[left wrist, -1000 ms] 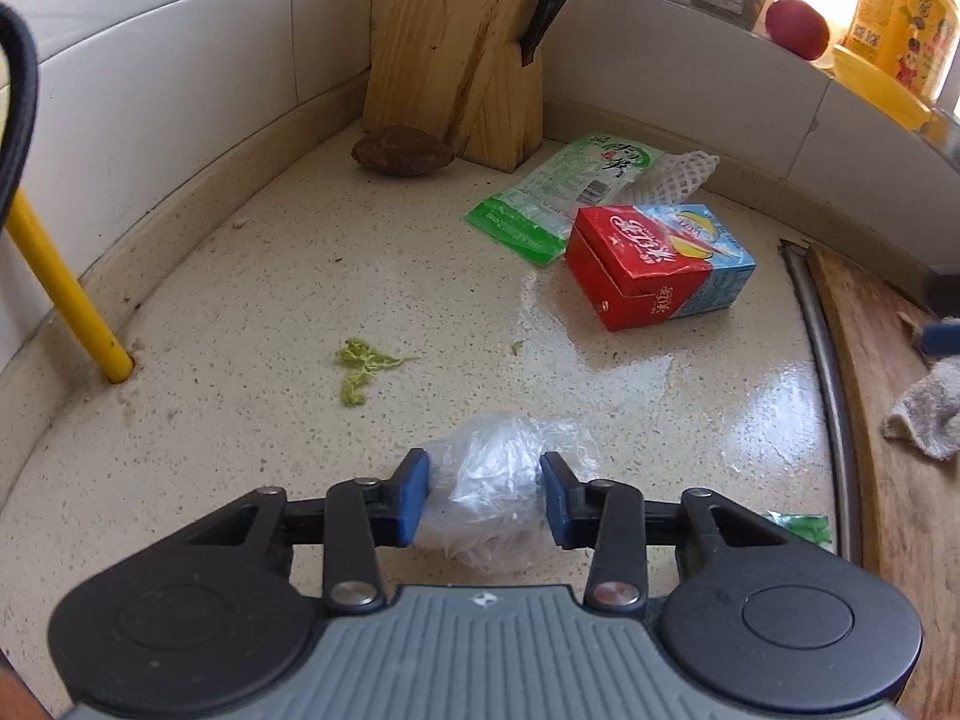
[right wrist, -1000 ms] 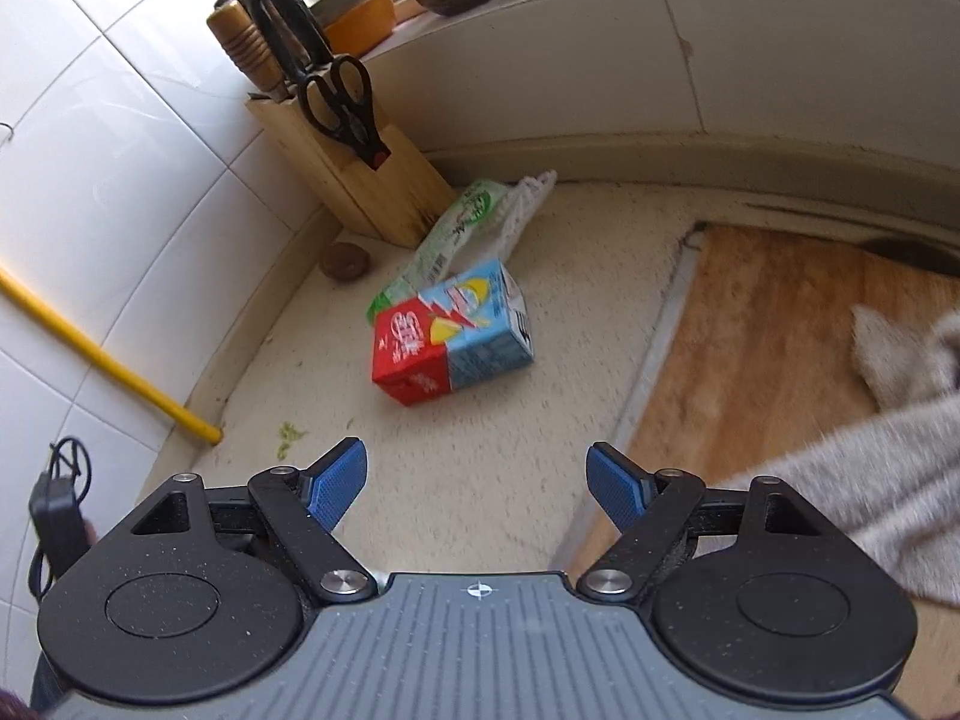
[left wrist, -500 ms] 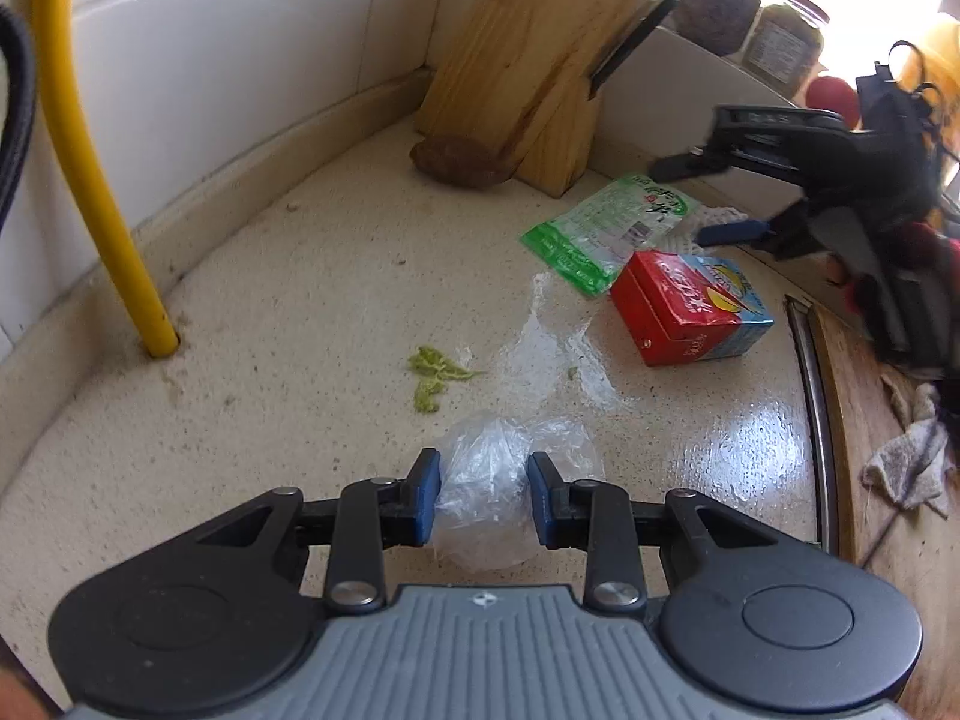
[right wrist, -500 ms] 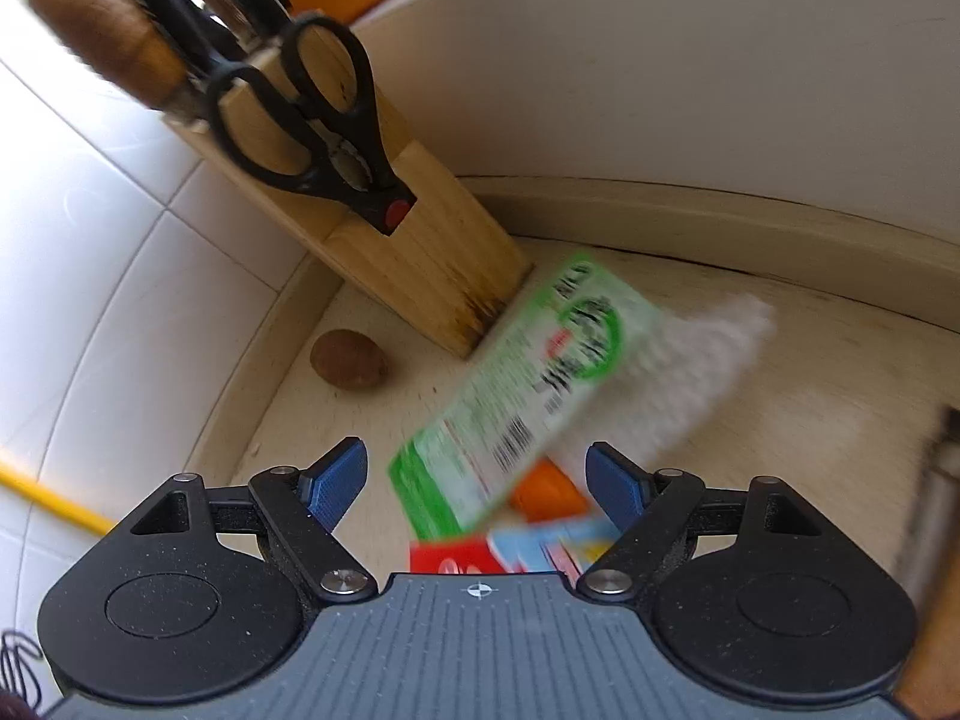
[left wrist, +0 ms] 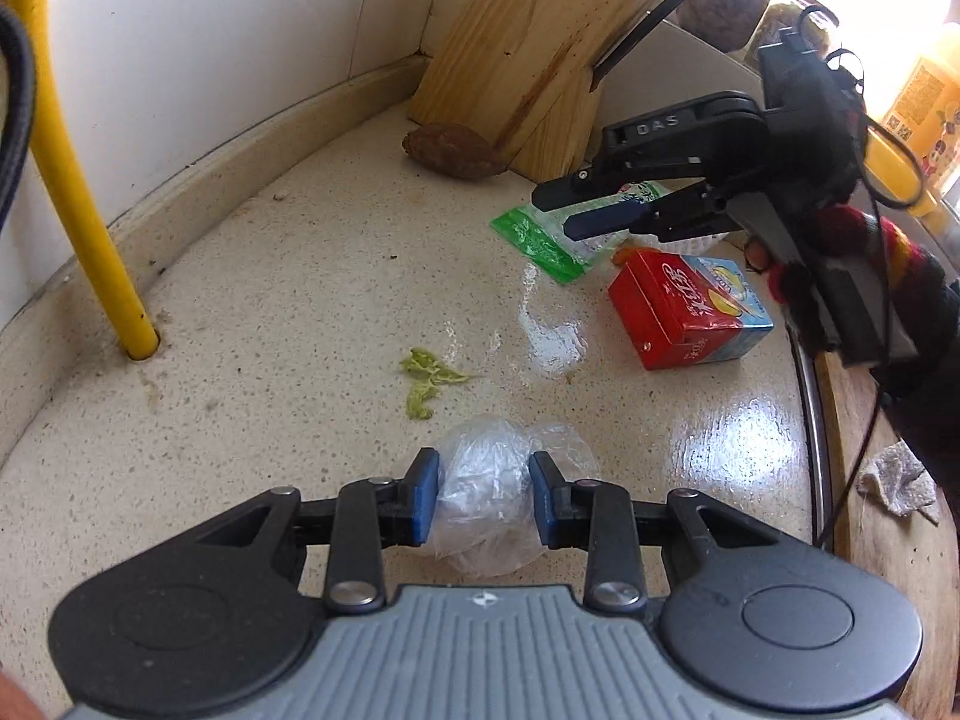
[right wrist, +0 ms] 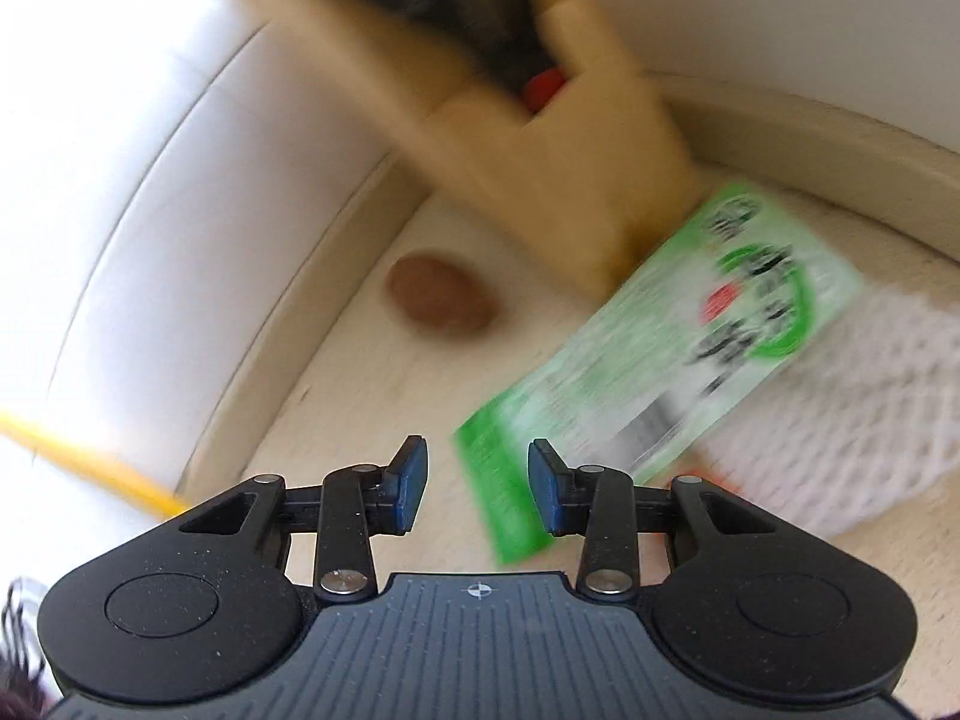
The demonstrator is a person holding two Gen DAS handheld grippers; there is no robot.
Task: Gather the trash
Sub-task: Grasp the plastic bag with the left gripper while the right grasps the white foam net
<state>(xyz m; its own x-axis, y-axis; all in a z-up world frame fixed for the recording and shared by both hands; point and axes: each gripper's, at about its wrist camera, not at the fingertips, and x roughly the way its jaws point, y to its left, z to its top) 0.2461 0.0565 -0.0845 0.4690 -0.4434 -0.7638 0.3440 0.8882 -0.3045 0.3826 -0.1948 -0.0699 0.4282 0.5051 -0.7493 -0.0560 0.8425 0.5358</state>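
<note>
My left gripper [left wrist: 480,498] is shut on a crumpled clear plastic bag [left wrist: 486,468], low over the speckled counter [left wrist: 288,324]. A green printed wrapper [right wrist: 660,372] lies flat by the knife block, partly on a white foam net [right wrist: 870,408]. My right gripper [right wrist: 478,483] hovers at the wrapper's near corner, which shows in the narrow gap between its fingers. In the left wrist view, the right gripper [left wrist: 555,215] is over the wrapper [left wrist: 534,240]. A red and blue carton [left wrist: 684,306] lies just right of it. A green vegetable scrap [left wrist: 426,378] lies ahead of the bag.
A wooden knife block [left wrist: 528,54] stands in the back corner with a brown lump [left wrist: 456,150] at its foot. A yellow pipe [left wrist: 90,210] rises at the left wall. A wooden board [left wrist: 888,570] with a cloth [left wrist: 897,480] lies to the right. Jars line the ledge.
My right gripper has moved forward and down to the green wrapper, and its fingers have narrowed from wide open. My left gripper has closed tighter on the plastic bag.
</note>
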